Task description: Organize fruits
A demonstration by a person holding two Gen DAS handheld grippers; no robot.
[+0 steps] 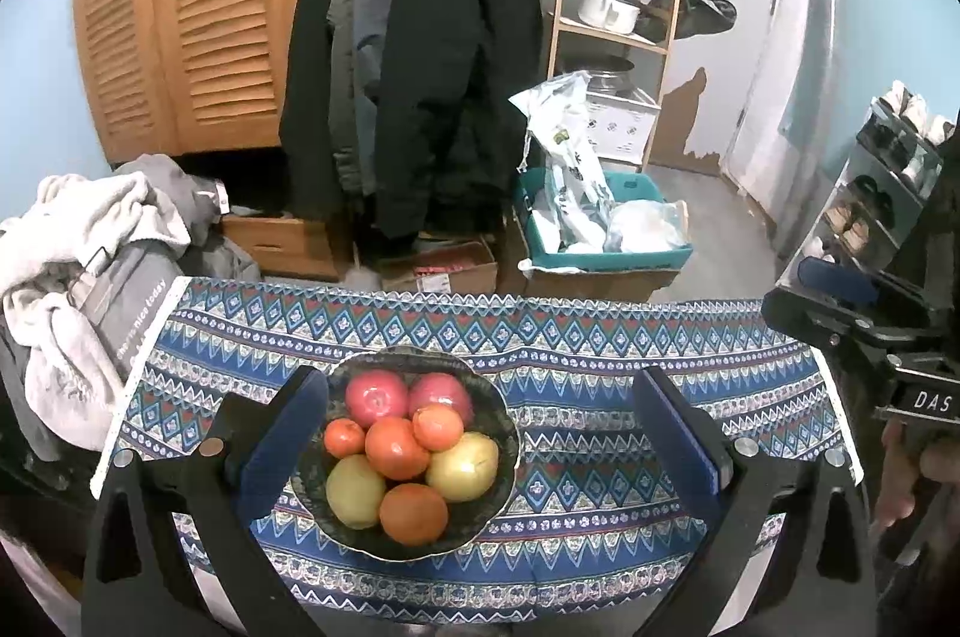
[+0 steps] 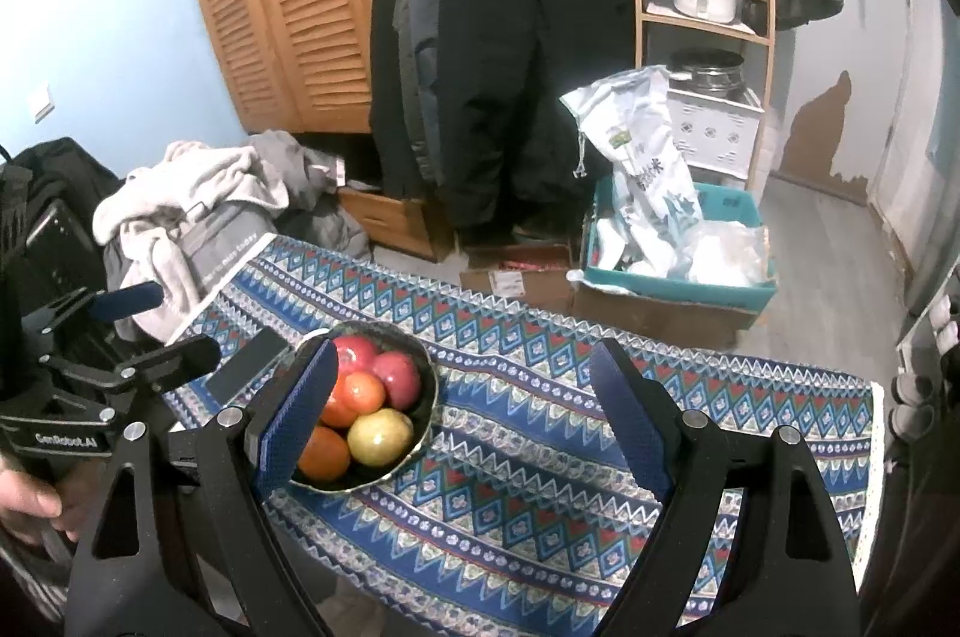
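Left wrist view is looking down on a dark bowl (image 1: 510, 433) sitting on the patterned cloth (image 1: 600, 397), toward the cloth's left half. Eight fruits are piling in it: two red apples (image 1: 377, 398) at the far side, four oranges (image 1: 397, 447) through the middle and near edge, two yellow pears (image 1: 463, 466) at the near left and right. They are heaping together because the bowl is the one container on the cloth, so it is likely serving as the collecting place.

Left gripper (image 1: 480, 433) is hovering with its fingers spread wide and empty, its left pad (image 1: 282, 451) overlapping the bowl's left rim in the view (whether it touches cannot be told). That wide spread would be suiting a round fruit.

Right gripper (image 2: 468, 433) is also hanging spread and empty, over bare cloth to the right of the bowl (image 2: 429, 400), probably waiting clear so the two tools are not crowding each other.

With all visible fruit in the bowl, the task is looking either just beginning or near done.
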